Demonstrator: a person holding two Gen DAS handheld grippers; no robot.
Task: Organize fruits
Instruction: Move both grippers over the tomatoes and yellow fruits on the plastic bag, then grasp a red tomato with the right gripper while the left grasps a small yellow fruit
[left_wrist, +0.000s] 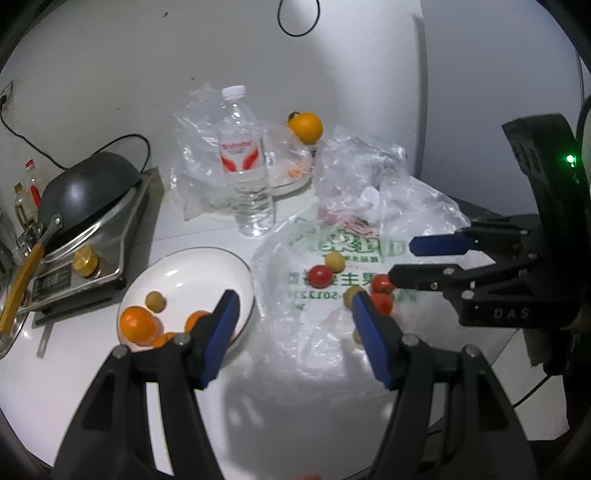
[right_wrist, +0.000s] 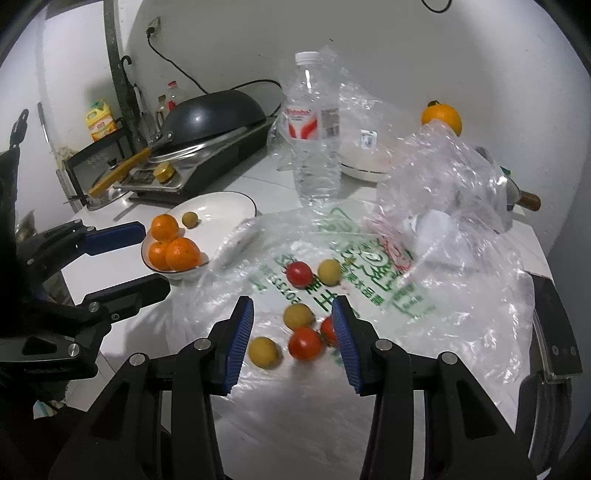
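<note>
A white plate (left_wrist: 207, 266) (right_wrist: 229, 206) holds three oranges (right_wrist: 173, 247) and a small yellow-green fruit (right_wrist: 190, 219). Several red tomatoes (right_wrist: 304, 343) and yellow-green fruits (right_wrist: 263, 352) lie loose on a flat printed plastic bag (right_wrist: 369, 280). My left gripper (left_wrist: 291, 299) is open and empty, above the plate's right rim and the bag; it also shows in the right wrist view (right_wrist: 147, 254). My right gripper (right_wrist: 293, 314) is open and empty, its fingers either side of the loose fruits; it also shows in the left wrist view (left_wrist: 400, 258). Another orange (left_wrist: 306, 126) sits at the back.
A water bottle (left_wrist: 245, 162) stands behind the plate. Crumpled clear bags (right_wrist: 443, 177) lie at the back and right. A dark wok (left_wrist: 85, 192) on a metal stove (left_wrist: 99, 251) fills the left. A white bowl (right_wrist: 364, 162) sits behind the bottle.
</note>
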